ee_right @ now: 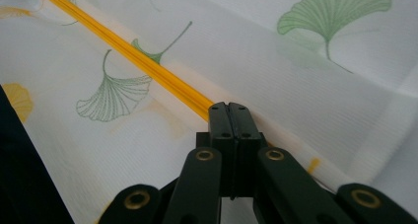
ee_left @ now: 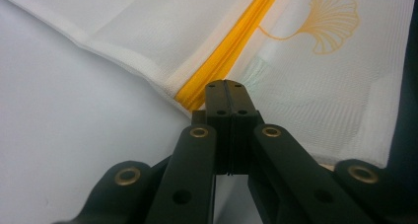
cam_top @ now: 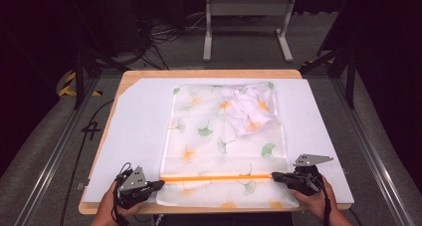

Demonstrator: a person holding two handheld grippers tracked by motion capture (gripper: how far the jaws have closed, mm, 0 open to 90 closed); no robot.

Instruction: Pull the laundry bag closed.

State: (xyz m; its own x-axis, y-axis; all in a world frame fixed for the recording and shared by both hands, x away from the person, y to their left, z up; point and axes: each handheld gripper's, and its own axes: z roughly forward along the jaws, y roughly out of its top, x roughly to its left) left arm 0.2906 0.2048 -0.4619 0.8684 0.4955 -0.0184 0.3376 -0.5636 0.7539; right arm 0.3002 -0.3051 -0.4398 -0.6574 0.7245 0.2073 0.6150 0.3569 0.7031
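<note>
A translucent white mesh bag (cam_top: pixel 226 141) printed with green and orange ginkgo leaves lies flat on a white sheet (cam_top: pixel 134 131) that covers the wooden surface (cam_top: pixel 209 73). Its near edge reaches almost to the person's side of the surface. Inside the bag, toward its far right corner, sits a crumpled white cloth (cam_top: pixel 249 111) with the same leaf print. An orange zipper (cam_top: pixel 216 178) runs straight across the bag near its close end, from one side to the other. The left gripper (cam_top: pixel 160 184) rests at the left end of the zipper, its jaws pressed together, the tips at the orange band where it meets the bag's hemmed side edge. The left gripper view shows this closely: the tips sit right at the zipper's end, though whether fabric or a pull tab is pinched between them cannot be told. The right gripper (cam_top: pixel 273 176) lies at the zipper's right end, jaws likewise closed, tips on the orange line. In the right gripper view the zipper runs away diagonally from the closed tips. The person's hands hold both grippers at the near edge of the surface.
</note>
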